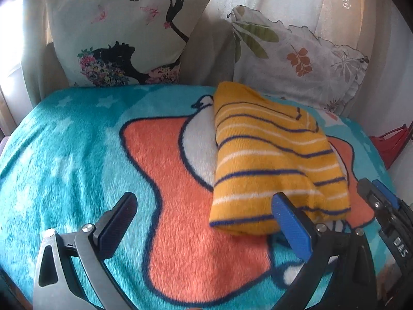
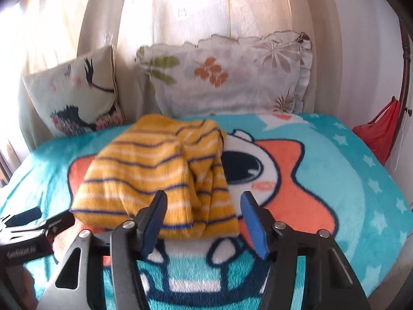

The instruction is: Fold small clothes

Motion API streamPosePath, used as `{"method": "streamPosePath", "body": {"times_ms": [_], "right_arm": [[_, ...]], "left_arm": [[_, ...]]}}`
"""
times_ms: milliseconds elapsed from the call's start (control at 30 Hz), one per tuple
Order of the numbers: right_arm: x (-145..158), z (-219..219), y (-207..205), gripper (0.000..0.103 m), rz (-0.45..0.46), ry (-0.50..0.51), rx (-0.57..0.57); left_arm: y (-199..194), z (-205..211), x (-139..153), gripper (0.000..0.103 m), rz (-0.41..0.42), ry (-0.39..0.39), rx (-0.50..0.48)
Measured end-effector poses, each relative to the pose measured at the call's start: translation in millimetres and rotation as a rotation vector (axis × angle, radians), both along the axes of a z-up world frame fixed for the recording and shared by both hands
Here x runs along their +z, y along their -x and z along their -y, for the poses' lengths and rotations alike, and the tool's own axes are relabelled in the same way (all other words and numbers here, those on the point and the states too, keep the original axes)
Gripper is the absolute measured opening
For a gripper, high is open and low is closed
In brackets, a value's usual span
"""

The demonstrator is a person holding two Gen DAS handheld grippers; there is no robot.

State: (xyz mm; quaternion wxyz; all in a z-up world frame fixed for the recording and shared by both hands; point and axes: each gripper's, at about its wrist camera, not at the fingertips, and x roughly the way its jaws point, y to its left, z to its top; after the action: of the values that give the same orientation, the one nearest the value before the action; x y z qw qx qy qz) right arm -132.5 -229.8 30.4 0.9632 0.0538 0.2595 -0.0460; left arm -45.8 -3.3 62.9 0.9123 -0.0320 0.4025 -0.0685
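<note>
my left fingers (image 1: 204, 222) stand wide apart and hold nothing. my right fingers (image 2: 204, 222) stand at a moderate gap, also empty, above the near hem of the garment without pressing it. the striped garment (image 1: 271, 160) lies on the blanket (image 1: 77, 155) of the bed, just ahead of the right fingers and ahead-right of the left fingers. i judge the right hand nearer. its long axis runs away from me toward the pillows (image 2: 227, 82). it appears already folded into a thick, narrow bundle: mustard yellow, white and navy stripes, edges roughly stacked.
</note>
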Motion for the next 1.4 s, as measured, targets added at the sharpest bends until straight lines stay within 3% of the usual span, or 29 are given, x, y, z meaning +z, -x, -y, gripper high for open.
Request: {"method": "streamPosePath", "body": {"times_ms": [100, 133, 200, 267, 300, 400, 533, 667, 700, 733, 800, 867, 933, 967, 1167, 1300, 1400], "right_arm": [[1, 4, -16, 0.03, -0.033, -0.101, 0.105], [-3, 5, -27, 0.026, -0.052, -0.14, 0.16], [-13, 6, -43, 0.024, -0.084, -0.164, 0.196], [-31, 15, -64, 0.024, -0.182, -0.13, 0.11], [-37, 21, -70, 0.025, -0.22, -0.163, 0.098], [-22, 25, -61, 0.026, -0.178, -0.208, 0.084], [17, 9, -56, 0.029, -0.023, -0.195, 0.133], [8, 0, -100, 0.029, -0.076, -0.269, 0.24], [-1, 1, -112, 0.027, -0.126, -0.242, 0.198], [-10, 6, -121, 0.014, -0.158, -0.235, 0.161], [-16, 19, -119, 0.004, -0.146, -0.289, 0.147], [-12, 29, -105, 0.007, -0.122, -0.316, 0.111], [-5, 36, -83, 0.036, -0.103, -0.227, -0.009], [-3, 40, -73, 0.04, -0.095, -0.217, -0.019], [-16, 42, -27, 0.041, -0.131, -0.146, -0.038], [-29, 25, -7, 0.051, -0.144, -0.1, -0.028], [-37, 19, 2, 0.051, -0.153, -0.061, -0.043]], "left_arm": [[-30, 9, -11, 0.103, -0.038, -0.032, -0.003], [-40, 10, -18, 0.103, -0.071, -0.025, -0.007], [-51, 9, -30, 0.103, -0.118, 0.016, -0.007], [-54, 5, -35, 0.103, -0.152, 0.068, -0.006], [-54, 4, -36, 0.103, -0.153, 0.076, -0.004], [-49, 5, -37, 0.103, -0.13, 0.062, -0.003], [-46, 7, -36, 0.103, -0.12, 0.054, 0.012], [-46, 7, -35, 0.103, -0.119, 0.049, 0.013], [-46, 7, -35, 0.103, -0.124, 0.052, 0.007], [-45, 7, -34, 0.103, -0.126, 0.05, 0.006], [-42, 7, -32, 0.103, -0.116, 0.037, -0.006], [-39, 8, -29, 0.103, -0.103, 0.01, 0.002], [-32, 10, -24, 0.103, -0.092, -0.002, 0.0], [-28, 10, -22, 0.103, -0.088, -0.007, -0.001], [10, 23, -18, 0.103, -0.12, 0.0, -0.06], [40, 30, -22, 0.103, -0.124, -0.018, -0.101], [57, 32, -21, 0.103, -0.109, -0.039, -0.109]]}}
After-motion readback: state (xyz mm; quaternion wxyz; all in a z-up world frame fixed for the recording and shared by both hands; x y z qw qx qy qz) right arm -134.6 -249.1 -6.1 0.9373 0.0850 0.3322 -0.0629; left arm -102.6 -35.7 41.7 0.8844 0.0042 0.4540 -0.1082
